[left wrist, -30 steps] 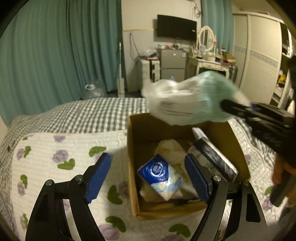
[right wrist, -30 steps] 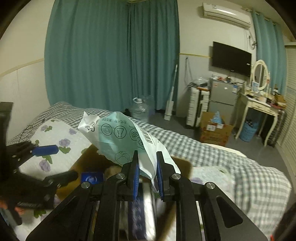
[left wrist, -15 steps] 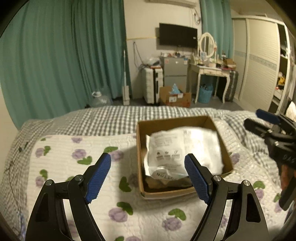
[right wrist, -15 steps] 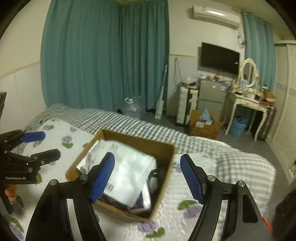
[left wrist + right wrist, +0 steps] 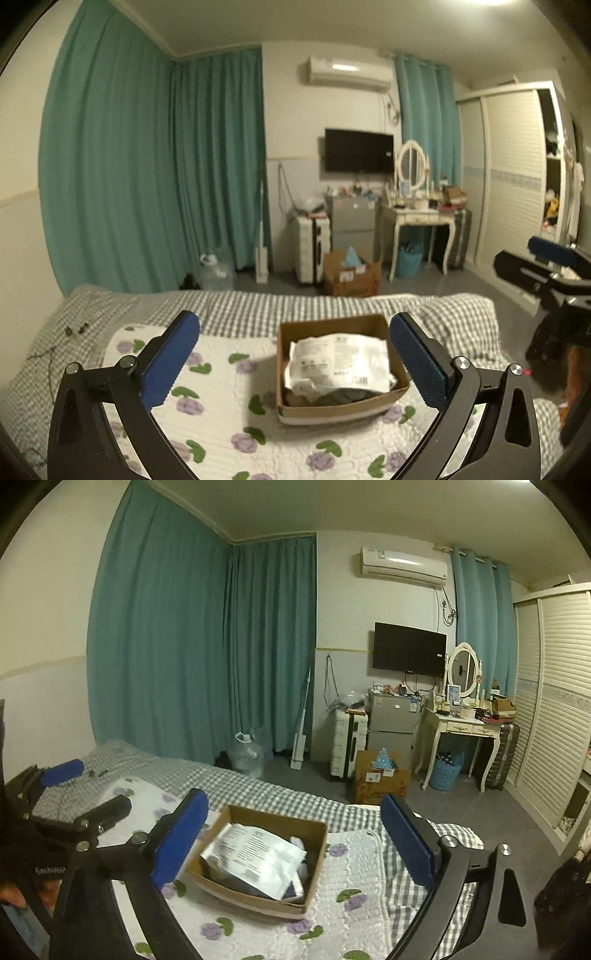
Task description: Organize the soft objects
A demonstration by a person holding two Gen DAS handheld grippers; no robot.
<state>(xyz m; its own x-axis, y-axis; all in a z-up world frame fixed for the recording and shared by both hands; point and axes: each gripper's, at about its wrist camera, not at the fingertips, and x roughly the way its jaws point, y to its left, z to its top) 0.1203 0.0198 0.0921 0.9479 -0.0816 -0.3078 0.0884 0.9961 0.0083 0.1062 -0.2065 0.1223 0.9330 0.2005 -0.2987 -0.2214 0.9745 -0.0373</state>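
Note:
An open cardboard box [image 5: 397, 395] stands on the flowered quilt [image 5: 221, 398] on the bed. A white plastic pack [image 5: 336, 365] lies on top of the other soft items inside it. The box [image 5: 317, 853] and the pack [image 5: 258, 856] also show in the right wrist view. My left gripper [image 5: 295, 363] is open and empty, held back above the quilt with the box between its jaws in view. My right gripper [image 5: 295, 842] is open and empty, raised above the box. Each gripper shows at the edge of the other's view.
A grey checked blanket [image 5: 258, 310] covers the bed's far side. Beyond the bed stand teal curtains [image 5: 147, 166], a water jug [image 5: 216, 271], a white suitcase, a small fridge, a floor carton [image 5: 351, 273], a dressing table [image 5: 421, 218] and a wardrobe [image 5: 513, 177].
My right gripper opened and let the white and green pack drop into the box. Both grippers then pulled up and back from the box.

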